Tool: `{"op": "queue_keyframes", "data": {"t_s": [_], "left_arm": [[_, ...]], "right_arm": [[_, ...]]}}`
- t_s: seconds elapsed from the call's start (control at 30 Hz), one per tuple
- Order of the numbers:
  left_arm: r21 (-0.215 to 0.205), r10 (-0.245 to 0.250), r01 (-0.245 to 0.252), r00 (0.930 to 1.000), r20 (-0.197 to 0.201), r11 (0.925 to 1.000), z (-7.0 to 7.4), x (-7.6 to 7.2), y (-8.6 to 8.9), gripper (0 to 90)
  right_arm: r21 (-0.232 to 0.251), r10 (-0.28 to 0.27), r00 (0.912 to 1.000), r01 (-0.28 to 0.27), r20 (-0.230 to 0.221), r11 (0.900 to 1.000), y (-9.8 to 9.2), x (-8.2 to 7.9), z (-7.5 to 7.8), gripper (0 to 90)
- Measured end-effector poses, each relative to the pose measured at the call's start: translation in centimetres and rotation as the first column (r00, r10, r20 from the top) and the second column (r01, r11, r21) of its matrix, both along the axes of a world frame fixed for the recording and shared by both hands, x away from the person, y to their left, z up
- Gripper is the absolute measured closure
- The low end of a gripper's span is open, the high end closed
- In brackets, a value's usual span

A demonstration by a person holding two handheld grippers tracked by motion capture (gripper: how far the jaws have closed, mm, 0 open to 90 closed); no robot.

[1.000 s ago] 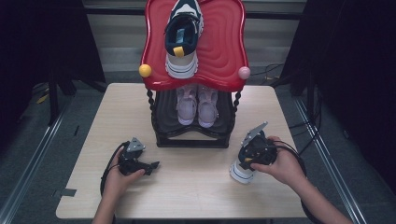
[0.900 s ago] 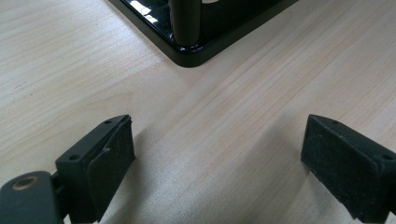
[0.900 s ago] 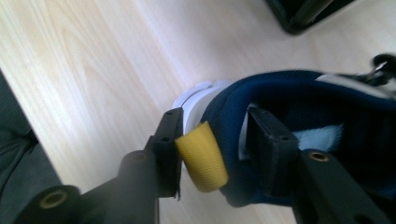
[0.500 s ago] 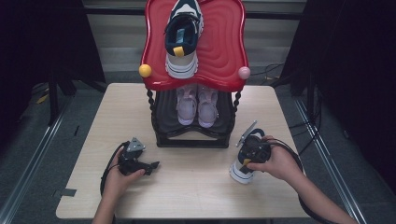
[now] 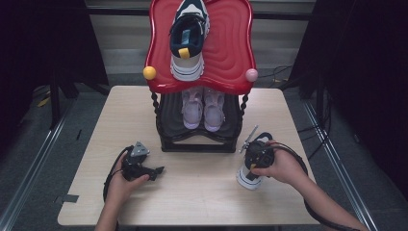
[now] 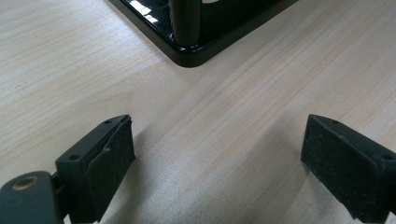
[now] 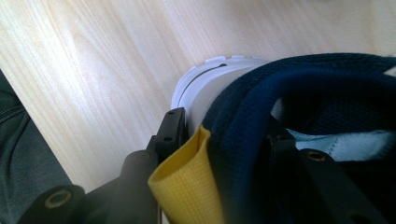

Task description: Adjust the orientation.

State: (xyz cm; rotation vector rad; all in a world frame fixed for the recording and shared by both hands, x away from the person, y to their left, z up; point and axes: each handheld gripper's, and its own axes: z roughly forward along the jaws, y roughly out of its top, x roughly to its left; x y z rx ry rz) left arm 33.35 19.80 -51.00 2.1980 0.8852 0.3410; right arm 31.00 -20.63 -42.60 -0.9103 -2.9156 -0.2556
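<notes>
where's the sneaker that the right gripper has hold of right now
In the high view the sneaker stands on the table at the right, in front of the shoe rack, its heel collar clamped by the right gripper.

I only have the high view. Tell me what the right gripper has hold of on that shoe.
Observer: The right gripper is clamped on the heel collar of the shoe, one jaw outside, one inside.
Operator: Report anything at the heel.
Observer: A yellow pull tab sits beside the outer jaw.
Operator: Now the left gripper.
Observer: The left gripper is open over bare table, with the black corner of the rack ahead.
</notes>
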Motion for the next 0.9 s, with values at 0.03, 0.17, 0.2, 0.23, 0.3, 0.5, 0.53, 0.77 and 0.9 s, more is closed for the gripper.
{"op": "queue_keyframes", "data": {"t_s": [0.03,0.17,0.2,0.23,0.3,0.5,0.53,0.77,0.9], "left_arm": [[0.000,0.000,0.000,1.0000,0.000,1.0000,0.00,0.00,0.00,9.0],[0.000,0.000,0.000,1.0000,0.000,1.0000,0.00,0.00,0.00,9.0],[0.001,0.000,0.000,1.0000,0.000,1.0000,0.00,0.00,0.01,9.0],[0.000,0.000,0.000,1.0000,0.000,1.0000,0.00,0.00,0.00,9.1],[0.001,0.001,-0.001,1.0000,0.000,1.0000,0.00,0.00,0.01,9.1],[0.000,0.000,0.000,1.0000,0.000,1.0000,0.00,0.00,0.00,9.0],[0.001,0.000,0.000,1.0000,0.000,1.0000,0.00,0.00,0.01,9.0],[0.000,0.000,0.000,1.0000,0.000,1.0000,0.00,0.00,0.00,9.0],[0.000,0.000,0.000,1.0000,0.000,1.0000,0.00,0.00,0.00,9.0]], "right_arm": [[-0.011,0.003,1.0000,-0.003,-0.009,1.000,0.13,0.03,0.02,58.8],[-0.024,0.018,0.9997,-0.018,-0.017,1.000,0.40,0.13,-0.05,61.1],[-0.026,0.034,0.9993,-0.034,-0.014,0.999,0.35,0.28,-0.11,61.6],[-0.028,0.041,0.9991,-0.041,-0.011,0.999,0.34,0.34,-0.15,62.1],[-0.033,0.023,0.9992,-0.024,-0.034,0.999,0.56,0.29,-0.04,62.6],[-0.042,0.051,0.9978,-0.053,-0.043,0.998,0.62,0.54,-0.12,67.3],[-0.029,0.019,0.9977,-0.021,-0.066,0.999,0.87,0.34,-0.04,68.5],[-0.033,0.031,0.9971,-0.034,-0.069,0.999,0.94,0.40,0.05,71.1],[-0.047,0.068,0.9964,-0.070,-0.051,0.996,0.87,0.50,0.03,71.7]]}}
